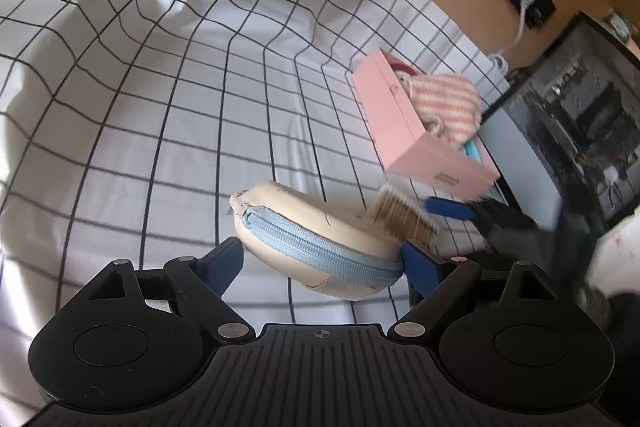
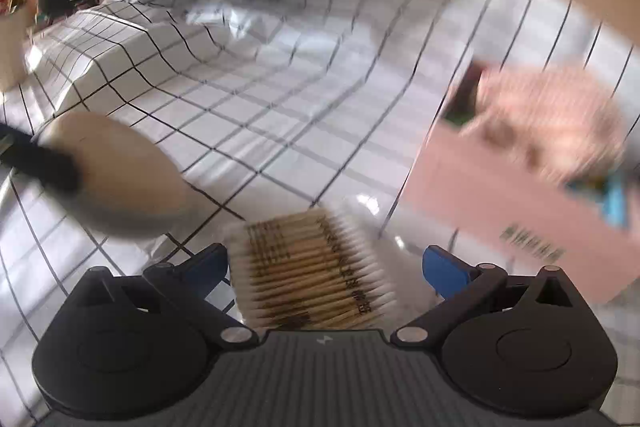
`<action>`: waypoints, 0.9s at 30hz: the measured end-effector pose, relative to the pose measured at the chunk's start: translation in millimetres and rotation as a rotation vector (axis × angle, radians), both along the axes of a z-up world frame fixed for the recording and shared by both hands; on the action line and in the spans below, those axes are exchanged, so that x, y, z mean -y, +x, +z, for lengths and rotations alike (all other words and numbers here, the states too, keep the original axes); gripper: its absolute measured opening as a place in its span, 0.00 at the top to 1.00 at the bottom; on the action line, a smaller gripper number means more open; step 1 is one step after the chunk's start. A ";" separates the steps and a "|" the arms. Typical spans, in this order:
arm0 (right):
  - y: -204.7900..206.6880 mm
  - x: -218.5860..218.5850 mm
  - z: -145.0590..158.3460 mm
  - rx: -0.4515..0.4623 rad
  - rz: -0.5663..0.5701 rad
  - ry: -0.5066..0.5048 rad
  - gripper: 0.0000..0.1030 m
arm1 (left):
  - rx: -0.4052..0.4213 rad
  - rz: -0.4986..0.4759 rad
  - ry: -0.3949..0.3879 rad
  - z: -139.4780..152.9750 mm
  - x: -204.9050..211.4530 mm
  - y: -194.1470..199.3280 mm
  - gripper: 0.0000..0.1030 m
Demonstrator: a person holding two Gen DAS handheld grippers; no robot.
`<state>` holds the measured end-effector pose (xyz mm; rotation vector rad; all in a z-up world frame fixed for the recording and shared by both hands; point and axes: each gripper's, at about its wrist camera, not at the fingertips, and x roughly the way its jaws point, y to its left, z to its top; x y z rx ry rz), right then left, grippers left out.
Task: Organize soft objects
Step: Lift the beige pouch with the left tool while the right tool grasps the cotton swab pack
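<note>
Between the left hand-held gripper's [image 1: 322, 259] closed fingers sat a cream, blue-zipped pouch [image 1: 320, 239]; the right hand-held gripper [image 2: 326, 267] clasped a cotton-swab pack [image 2: 312, 271].

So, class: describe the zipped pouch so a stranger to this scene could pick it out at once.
Start at the black-gridded white cloth and find the pink box on it. Nearer than the box, the left tool grips a rounded cream pouch. Its light blue zipper sets it apart from the packet of cotton swabs alongside.
</note>
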<state>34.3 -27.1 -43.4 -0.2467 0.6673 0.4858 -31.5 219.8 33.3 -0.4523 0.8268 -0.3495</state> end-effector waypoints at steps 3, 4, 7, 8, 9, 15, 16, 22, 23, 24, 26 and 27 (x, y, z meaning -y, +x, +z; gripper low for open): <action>5.3 5.0 2.3 -0.071 -0.008 0.054 0.13 | 0.007 -0.010 0.025 1.9 1.6 -10.4 0.12; 0.6 4.6 3.2 -0.066 -0.007 0.047 0.18 | 0.011 -0.014 0.032 3.0 2.8 -13.3 0.12; -20.4 5.9 8.2 -0.030 -0.010 0.014 0.18 | 0.040 -0.050 0.058 11.5 12.1 -20.5 0.14; -29.6 8.2 9.6 -0.019 -0.007 0.007 0.18 | 0.056 -0.071 0.065 15.7 16.3 -22.7 0.29; -36.0 11.8 11.7 -0.009 -0.005 -0.001 0.18 | 0.070 -0.094 0.068 19.4 19.8 -23.5 0.43; -79.1 44.9 16.1 0.053 -0.050 -0.084 0.18 | 0.091 -0.144 0.106 27.0 42.6 -12.5 0.47; -85.0 50.7 15.3 0.061 -0.065 -0.103 0.18 | 0.089 -0.133 0.101 27.8 43.7 -9.5 0.46; -103.4 65.7 2.3 0.054 -0.155 -0.156 0.18 | 0.047 -0.069 0.138 30.6 59.9 18.7 0.41; -105.7 66.1 1.4 0.057 -0.164 -0.153 0.18 | 0.051 -0.058 0.169 32.1 66.2 24.1 0.41; -107.0 65.4 1.0 0.059 -0.171 -0.150 0.18 | 0.057 -0.050 0.206 33.1 74.5 30.6 0.41; -108.6 64.1 0.4 0.060 -0.185 -0.139 0.18 | 0.085 -0.050 0.279 32.1 94.2 43.1 0.39; -109.4 63.2 -0.1 0.061 -0.193 -0.135 0.17 | 0.104 -0.053 0.322 31.1 103.9 48.2 0.37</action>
